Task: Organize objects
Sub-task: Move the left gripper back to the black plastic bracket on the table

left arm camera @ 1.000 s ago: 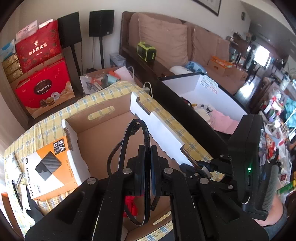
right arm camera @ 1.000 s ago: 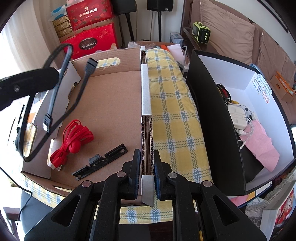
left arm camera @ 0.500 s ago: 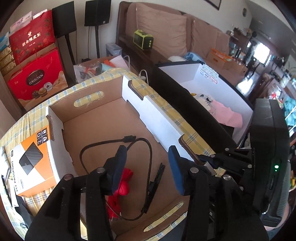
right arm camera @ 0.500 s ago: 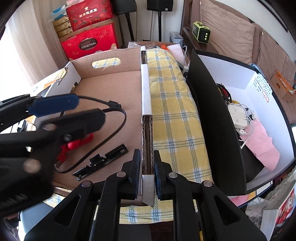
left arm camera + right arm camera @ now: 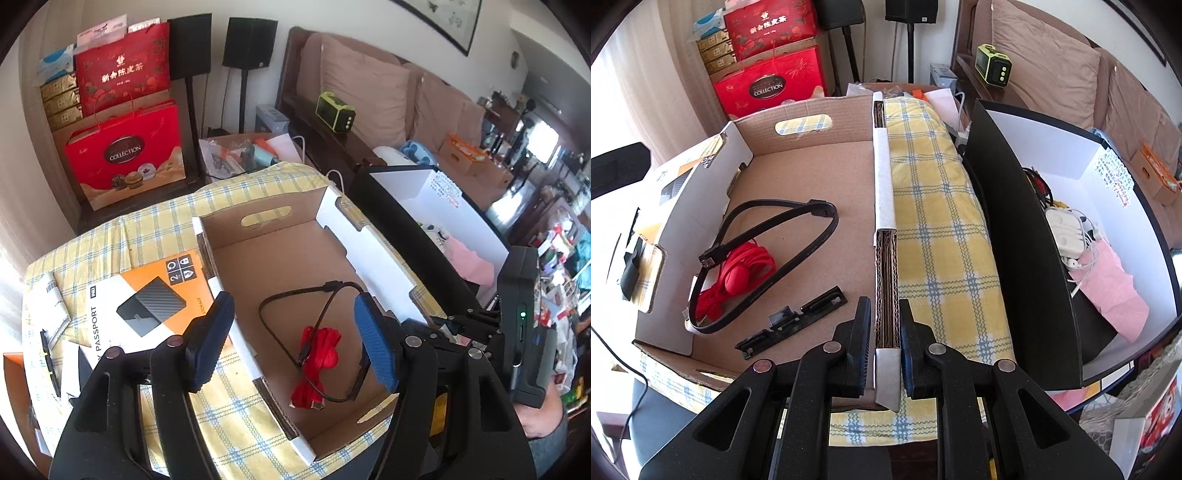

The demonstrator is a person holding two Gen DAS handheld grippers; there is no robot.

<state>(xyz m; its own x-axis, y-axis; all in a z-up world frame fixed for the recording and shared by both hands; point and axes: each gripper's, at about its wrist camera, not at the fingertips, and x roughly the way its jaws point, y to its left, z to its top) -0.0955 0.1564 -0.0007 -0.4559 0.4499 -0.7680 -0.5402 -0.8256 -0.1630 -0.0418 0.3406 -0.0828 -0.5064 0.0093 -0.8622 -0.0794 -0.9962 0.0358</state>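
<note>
While left gripper (image 5: 293, 341) jaws opening, nothing between pads, black cable (image 5: 768, 254) lies on cardboard box (image 5: 812, 151) floor, draped over red cord bundle (image 5: 735, 277). Right gripper (image 5: 884, 332) clamped on box wall at 6 o'clock; keep clamp steady, lift left clear. Readable: "MY PASSPORT" on orange box (image 5: 147, 295) at 9 o'clock; "COLLECTION" on red gift bag (image 5: 125, 155) at 11 o'clock; Chinese text probably tea.

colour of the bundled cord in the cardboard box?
Red cord, under the black cable; clearest in the right wrist view.

The far half of the cardboard box (image 5: 812, 162) floor lay bare; black cable (image 5: 783, 236), red cord (image 5: 738, 273) and black bracket (image 5: 794, 321) crowded its near half
</note>
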